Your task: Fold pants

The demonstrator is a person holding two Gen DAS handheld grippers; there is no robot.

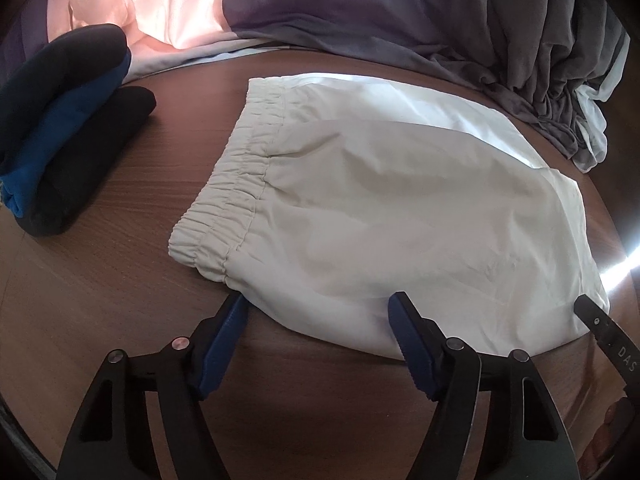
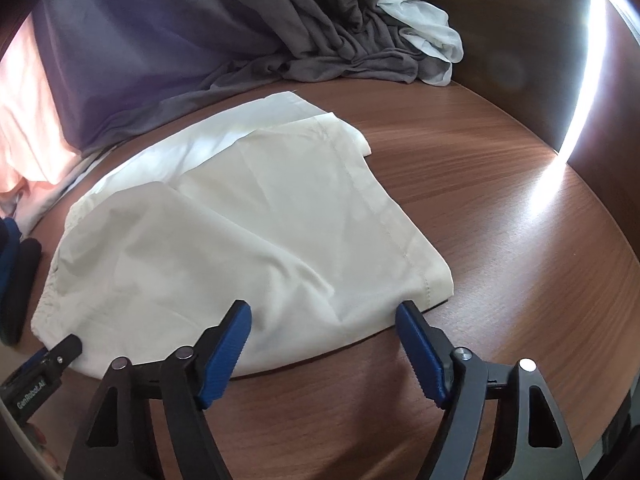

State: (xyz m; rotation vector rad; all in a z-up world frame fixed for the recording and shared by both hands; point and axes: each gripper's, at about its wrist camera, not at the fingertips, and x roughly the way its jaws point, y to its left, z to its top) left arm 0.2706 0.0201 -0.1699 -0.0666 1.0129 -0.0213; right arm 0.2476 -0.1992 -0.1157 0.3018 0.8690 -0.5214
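Cream pants (image 1: 380,208) spread flat on the brown wooden table (image 1: 100,280), filling the centre of the left wrist view, already doubled over, elastic waistband toward the left of frame and hem toward the right. Long axis running left to right across both views, so parallel to the near edge where both claws wait. Left gripper (image 1: 320,312) at lower centre, blue pads wide apart, clamped on nothing, tips just touching or just short of the near edge beside the waistband corner; cannot tell which. Right gripper (image 2: 324,316) likewise spread, empty, straddling the near edge close to the stitched hem corner at lower centre of the right wrist view. Each end thus nearest its own claw: waistband for the left, hem for the right. Likely next: pinch both near corners, then carry one end over the other along that long axis. Rolled dark and blue garment (image 1: 60,128) at far left, near the waistband but apart from it. Crumpled grey cloth (image 2: 340,32) with a white piece (image 2: 428,40) heaped at upper centre beyond the far edge, pink fabric (image 1: 152,4) at upper left. Nothing lying between claws and pants.
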